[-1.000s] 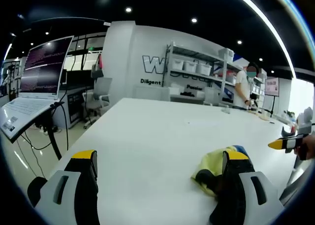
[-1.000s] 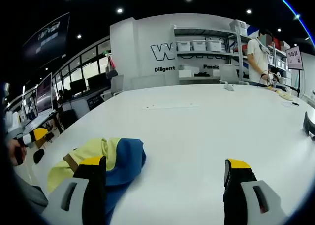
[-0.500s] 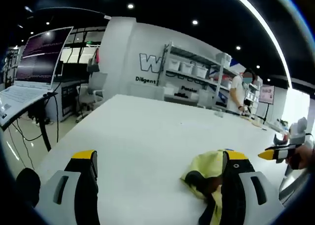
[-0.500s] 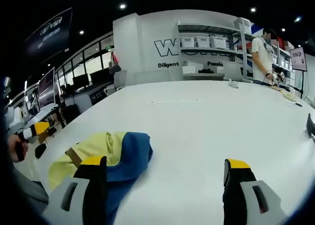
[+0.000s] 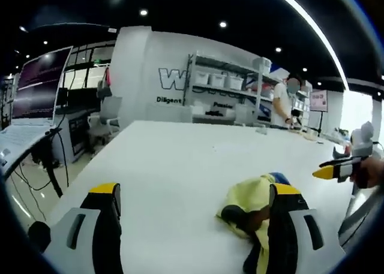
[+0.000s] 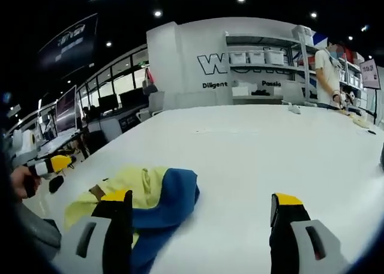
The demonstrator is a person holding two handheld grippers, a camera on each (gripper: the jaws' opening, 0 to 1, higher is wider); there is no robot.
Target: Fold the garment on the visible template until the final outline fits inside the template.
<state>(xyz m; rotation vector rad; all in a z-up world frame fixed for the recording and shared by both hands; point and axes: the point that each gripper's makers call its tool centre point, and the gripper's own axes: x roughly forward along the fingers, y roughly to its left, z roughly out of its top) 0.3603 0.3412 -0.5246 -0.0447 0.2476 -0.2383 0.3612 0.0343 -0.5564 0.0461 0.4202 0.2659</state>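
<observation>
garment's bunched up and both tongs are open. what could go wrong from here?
1. The garment lies crumpled, yellow and blue layers overlapping; the left tongs or right tongs could pinch several layers and fold it unevenly.
2. No template outline is discernible on the white table, so alignment may drift.

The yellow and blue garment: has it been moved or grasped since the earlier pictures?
No visible change. The crumpled yellow and blue garment lies in the same heap on the white table, ungrasped. Both grippers, left and right, stay open; the shifts seem to come from the cameras moving.
</observation>
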